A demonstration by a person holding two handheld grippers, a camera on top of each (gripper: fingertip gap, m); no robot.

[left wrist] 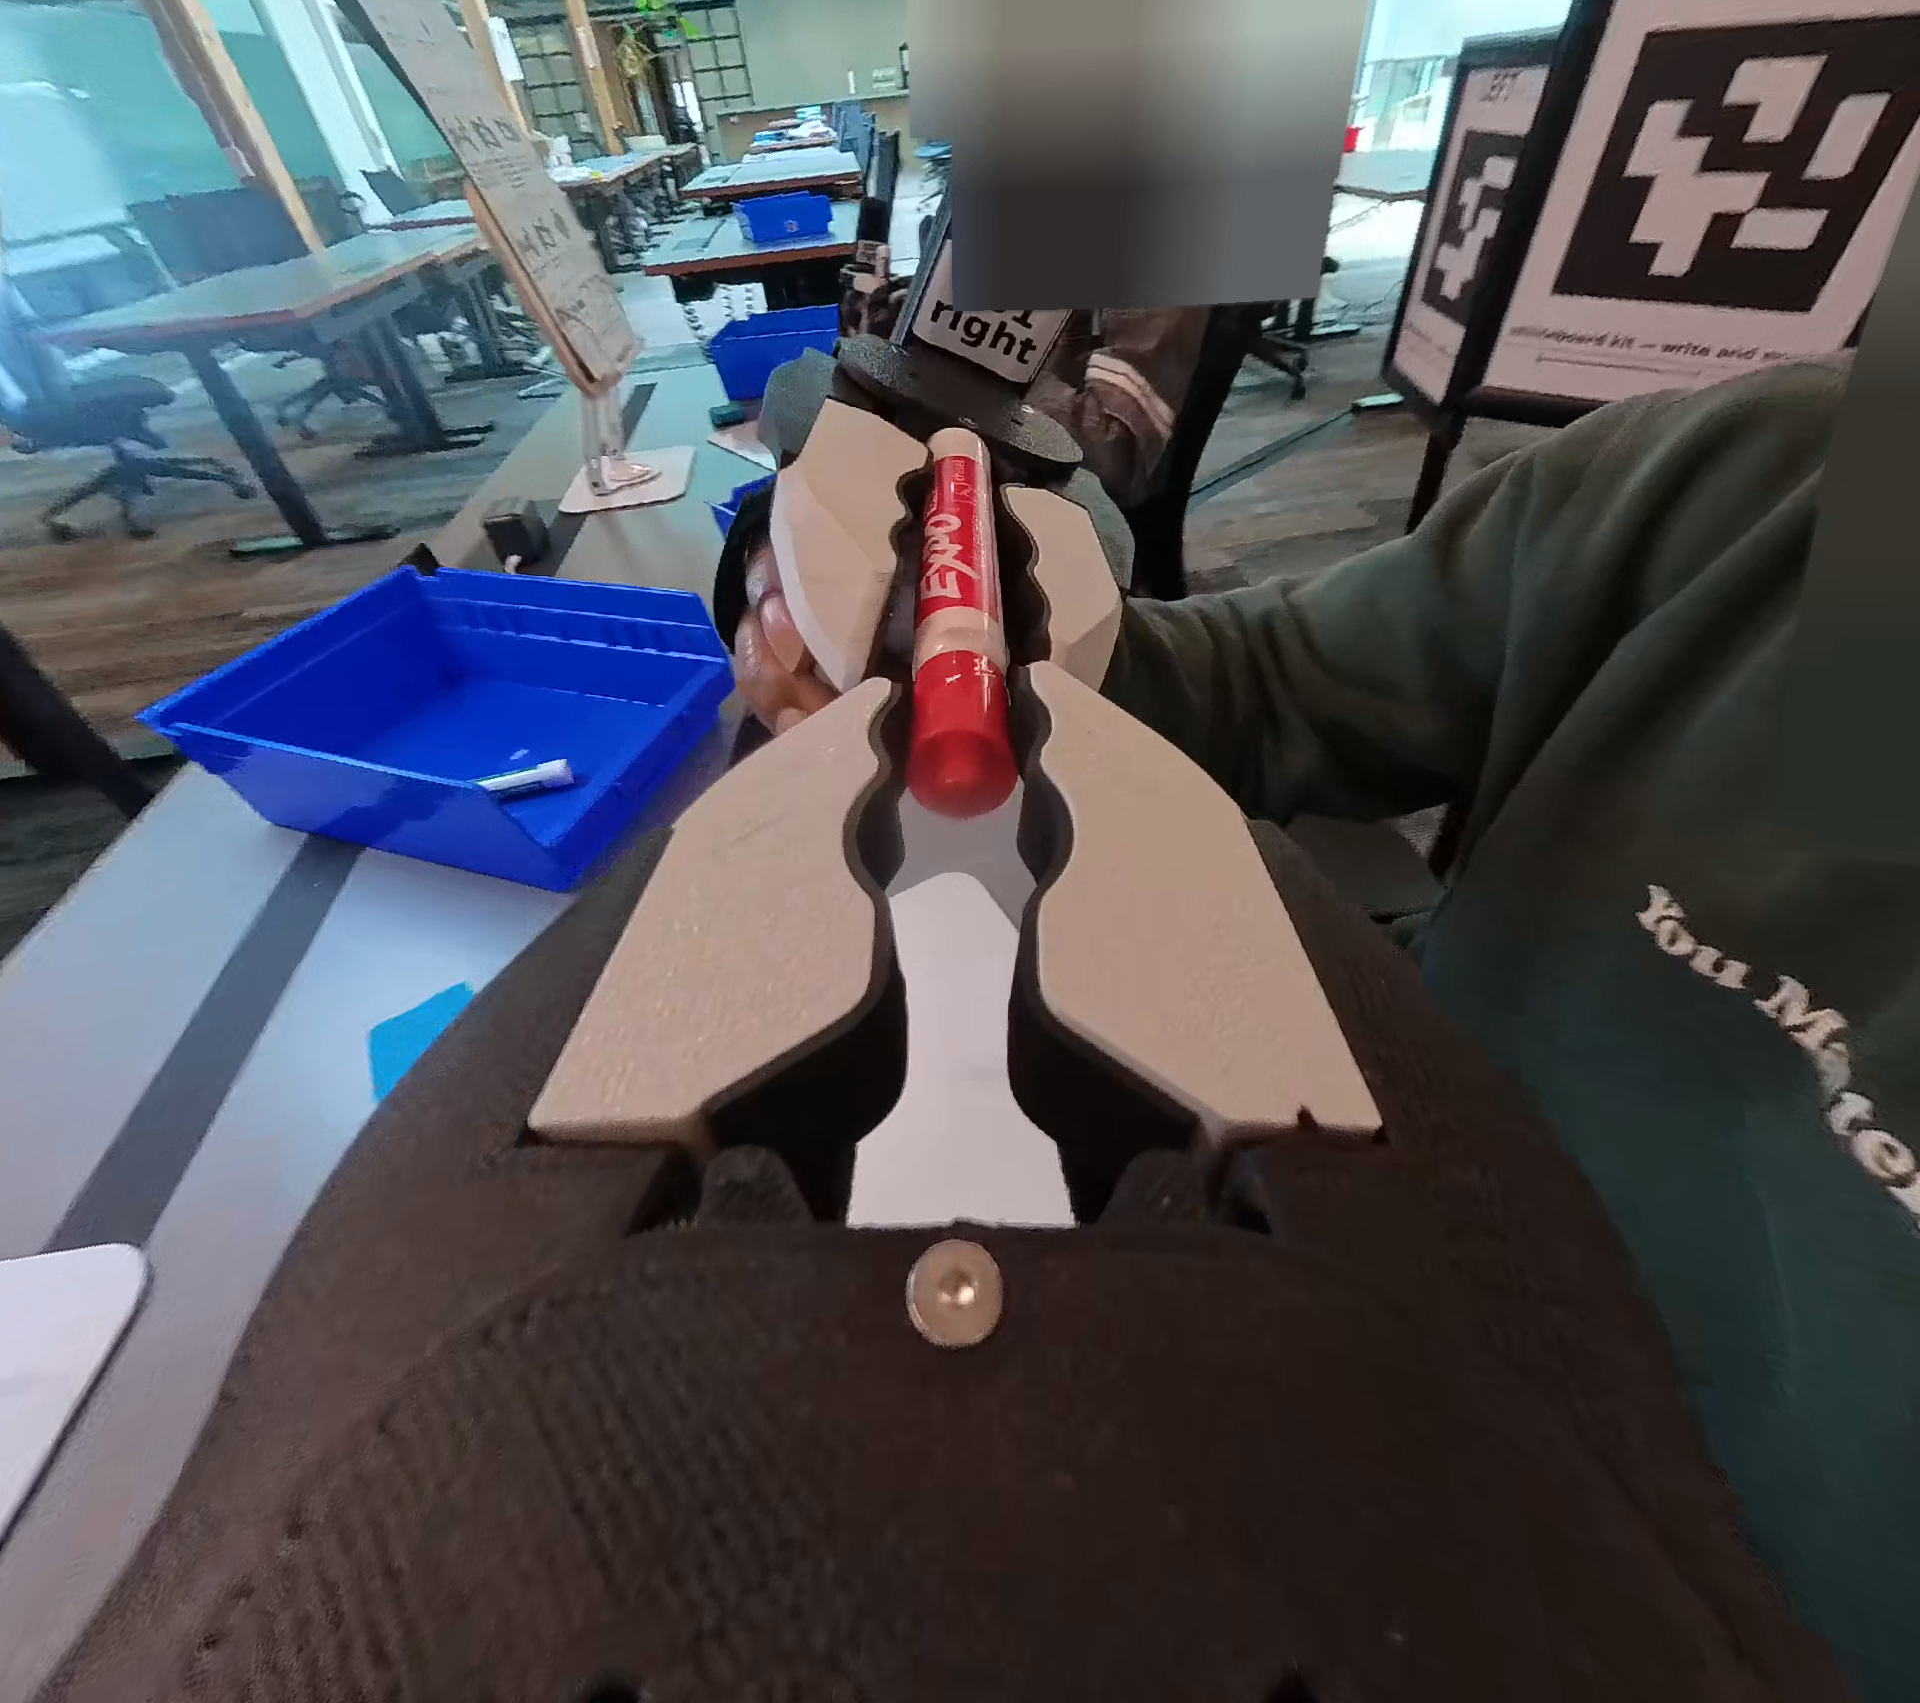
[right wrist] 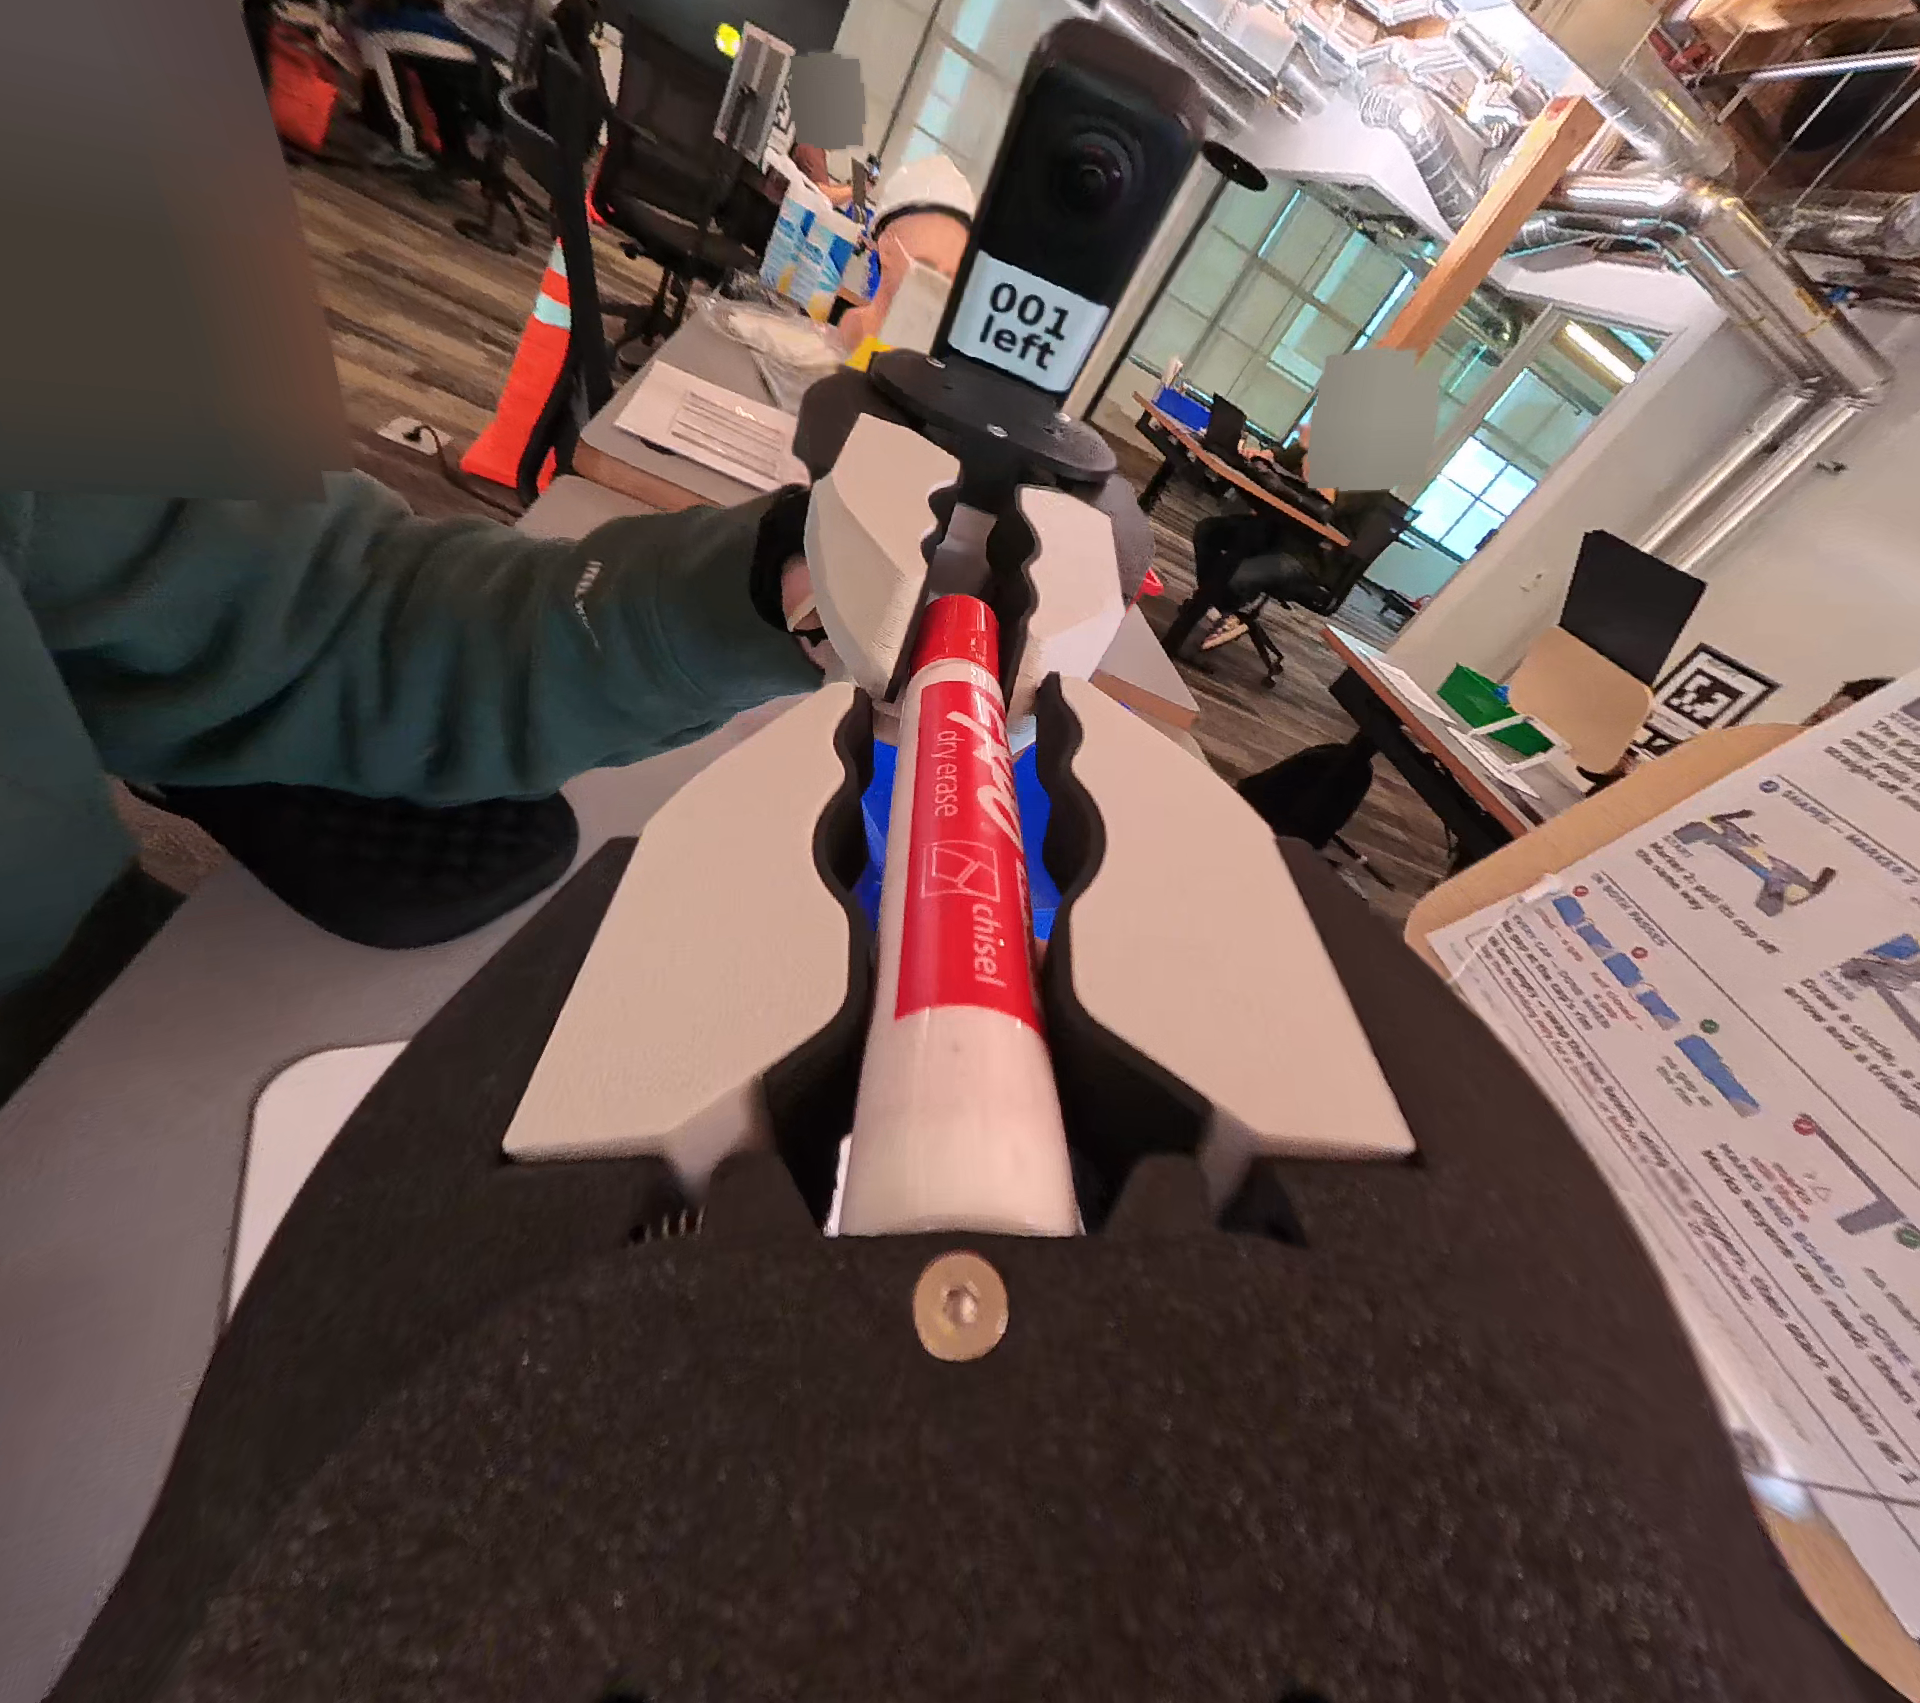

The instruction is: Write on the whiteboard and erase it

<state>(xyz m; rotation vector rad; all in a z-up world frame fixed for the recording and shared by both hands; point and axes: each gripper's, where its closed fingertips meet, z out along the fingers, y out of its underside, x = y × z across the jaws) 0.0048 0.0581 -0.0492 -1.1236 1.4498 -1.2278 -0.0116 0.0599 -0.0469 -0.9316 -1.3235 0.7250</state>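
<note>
The red marker (right wrist: 961, 905), light, rigid and smooth-barrelled, is clamped at its body by the right gripper (right wrist: 961, 822). Its cap (left wrist: 961, 744) is pinched between the left gripper's (left wrist: 956, 780) jaws; the barrel is best held mid-length.

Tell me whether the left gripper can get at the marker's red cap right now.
Probably yes. The cap sits between the left gripper's fingertips with nothing in the way, and the right gripper holds the marker by its barrel, leaving the cap end free.

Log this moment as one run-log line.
right gripper: shut on red marker body | left gripper: around cap | cap: on
</note>
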